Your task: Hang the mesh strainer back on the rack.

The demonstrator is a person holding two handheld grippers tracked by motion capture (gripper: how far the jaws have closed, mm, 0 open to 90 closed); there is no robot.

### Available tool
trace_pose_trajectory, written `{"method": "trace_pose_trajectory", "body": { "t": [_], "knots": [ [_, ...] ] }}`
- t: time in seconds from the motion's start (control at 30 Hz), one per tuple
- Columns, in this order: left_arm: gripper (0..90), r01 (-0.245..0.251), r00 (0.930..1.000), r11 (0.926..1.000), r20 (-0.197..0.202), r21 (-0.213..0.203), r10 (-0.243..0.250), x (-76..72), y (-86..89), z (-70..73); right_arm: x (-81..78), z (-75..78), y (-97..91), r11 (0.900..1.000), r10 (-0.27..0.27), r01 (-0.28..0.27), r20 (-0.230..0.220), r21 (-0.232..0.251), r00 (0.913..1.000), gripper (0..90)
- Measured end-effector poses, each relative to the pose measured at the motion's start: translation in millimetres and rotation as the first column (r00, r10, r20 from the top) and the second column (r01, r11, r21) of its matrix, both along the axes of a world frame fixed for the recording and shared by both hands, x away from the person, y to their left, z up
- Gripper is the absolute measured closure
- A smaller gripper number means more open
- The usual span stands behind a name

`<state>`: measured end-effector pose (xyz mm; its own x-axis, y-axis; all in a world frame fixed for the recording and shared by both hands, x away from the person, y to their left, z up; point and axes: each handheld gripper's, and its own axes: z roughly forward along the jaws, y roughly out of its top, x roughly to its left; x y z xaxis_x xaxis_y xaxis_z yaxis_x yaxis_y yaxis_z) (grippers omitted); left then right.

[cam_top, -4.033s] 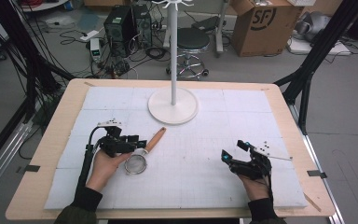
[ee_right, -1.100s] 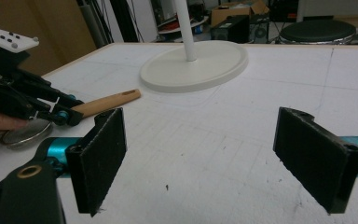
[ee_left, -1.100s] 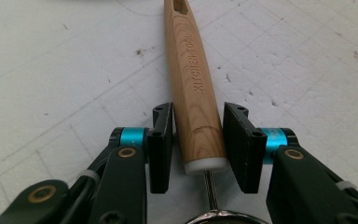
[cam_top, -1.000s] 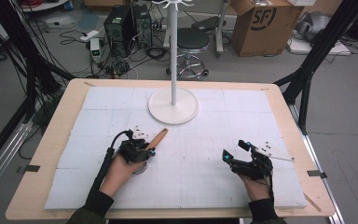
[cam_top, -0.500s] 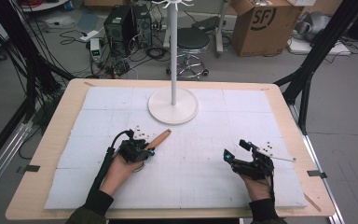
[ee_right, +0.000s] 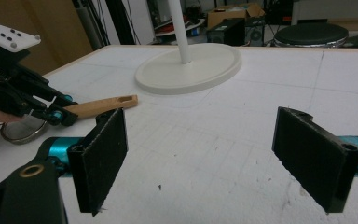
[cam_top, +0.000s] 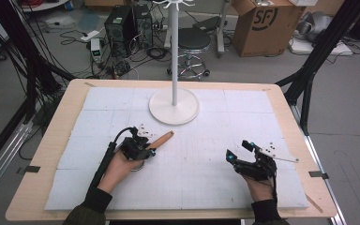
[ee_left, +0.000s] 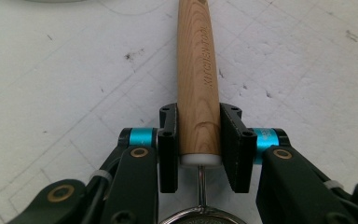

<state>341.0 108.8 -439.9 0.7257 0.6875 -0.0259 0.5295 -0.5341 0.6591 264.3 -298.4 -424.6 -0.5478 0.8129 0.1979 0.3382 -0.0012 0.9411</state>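
A small metal strainer with a wooden handle [cam_top: 163, 138] lies left of centre on the white mat. My left gripper [cam_top: 146, 149] points along it toward the stand. In the left gripper view the handle [ee_left: 198, 84] runs straight out between the two pads, which have just been closing and now press on both of its sides. The strainer's wire rim [ee_left: 200, 218] sits just behind them. My right gripper [cam_top: 238, 151] rests on the mat at the right. In the right gripper view it [ee_right: 214, 154] stands wide open with nothing between its pads.
A white stand with a round base [cam_top: 174, 107] and a tall pole [cam_top: 173, 47] occupies the far middle of the mat. The wooden table edge [cam_top: 65, 117] frames the mat. Bare mat lies between the two grippers.
Four seconds ago the left gripper lay left of the strainer. It has since moved over it and closed on the handle. In the last second the handle shifted slightly right. The right gripper stayed put.
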Motion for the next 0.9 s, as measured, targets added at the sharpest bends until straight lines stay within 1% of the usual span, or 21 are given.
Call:
{"method": "trace_pose_trajectory", "body": {
  "t": [0.13, 0.23, 0.33, 0.37, 0.4, 0.47, 0.5, 0.57, 0.6, 0.67, 0.7, 0.77, 0.8, 0.83, 0.87, 0.9],
  "knots": [
    [70.7, 0.002, 1.0000, 0.9998, -0.005, -0.019, -0.002, 0.1, 4.4, 0.7, 0.0, 0.0, -0.3, 1.0000, 0.000, 0.000, -0.002, 0.002, 1.0000, 17.0],
    [70.7, -0.001, 1.0000, 0.9988, 0.002, -0.049, 0.001, 0.3, 8.5, 2.1, 0.1, -0.1, -0.2, 1.0000, 0.001, -0.001, 0.000, 0.000, 1.0000, 17.0],
    [70.8, -0.007, 1.0000, 0.9944, 0.001, -0.105, 0.007, 1.1, 15.5, 4.2, 0.1, -0.1, -0.2, 1.0000, 0.001, -0.001, 0.000, 0.001, 1.0000, 17.0],
    [70.8, -0.011, 0.9999, 0.9928, 0.007, -0.119, 0.012, 1.3, 17.9, 4.9, 0.2, -0.1, -0.3, 1.0000, 0.000, 0.000, 0.001, 0.000, 1.0000, 17.0],
    [70.9, -0.008, 1.0000, 0.9911, 0.000, -0.133, 0.008, 1.9, 19.8, 5.2, 0.3, -0.1, -0.3, 1.0000, 0.001, -0.001, 0.000, 0.000, 1.0000, 17.0],
    [70.9, -0.016, 0.9998, 0.9878, 0.005, -0.155, 0.017, 1.9, 22.2, 5.4, 0.6, -0.3, -0.2, 1.0000, 0.002, -0.002, 0.004, -0.002, 1.0000, 17.0],
    [70.9, -0.013, 0.9999, 0.9871, 0.004, -0.159, 0.014, 2.2, 23.3, 5.4, 0.6, -0.3, 0.0, 1.0000, 0.003, -0.003, 0.003, -0.001, 1.0000, 17.0],
    [71.3, -0.023, 0.9996, 0.9841, 0.011, -0.176, 0.025, 1.6, 24.9, 6.1, 0.7, -0.3, -0.1, 1.0000, 0.002, -0.002, 0.004, -0.002, 1.0000, 17.0],
    [71.4, -0.016, 0.9998, 0.9833, 0.011, -0.181, 0.019, 1.7, 25.5, 6.3, 0.5, -0.2, -0.2, 1.0000, 0.002, -0.002, 0.002, -0.001, 1.0000, 17.0],
    [71.4, -0.019, 0.9996, 0.9841, 0.017, -0.176, 0.022, 1.3, 25.6, 6.5, 0.4, -0.2, -0.3, 1.0000, 0.001, -0.001, 0.000, -0.001, 1.0000, 17.0],
    [71.4, -0.012, 0.9998, 0.9831, 0.014, -0.182, 0.015, 1.5, 25.2, 6.2, 0.4, -0.2, -0.3, 1.0000, 0.000, 0.000, 0.000, 0.000, 1.0000, 17.0],
    [71.4, -0.012, 0.9997, 0.9834, 0.018, -0.181, 0.015, 1.2, 25.5, 6.4, 0.4, -0.2, -0.1, 1.0000, 0.001, -0.001, 0.000, 0.000, 1.0000, 17.0],
    [71.4, -0.006, 0.9998, 0.9829, 0.017, -0.184, 0.009, 1.5, 26.1, 6.4, 0.5, -0.3, -0.2, 1.0000, 0.001, -0.001, 0.001, -0.001, 1.0000, 17.0],
    [71.4, -0.010, 0.9998, 0.9820, 0.018, -0.189, 0.013, 1.4, 26.6, 6.6, 0.5, -0.4, -0.2, 1.0000, 0.001, -0.001, 0.000, 0.000, 1.0000, 17.0],
    [71.3, -0.008, 0.9998, 0.9791, 0.019, -0.203, 0.012, 1.3, 27.2, 6.6, 0.5, -0.4, -0.3, 1.0000, 0.001, -0.001, -0.001, 0.000, 1.0000, 17.0],
    [71.4, -0.002, 0.9998, 0.9747, 0.018, -0.223, 0.007, 1.1, 27.9, 6.7, 0.5, -0.3, -0.5, 1.0000, 0.001, -0.001, -0.001, 0.000, 1.0000, 17.0]
  ]
}}
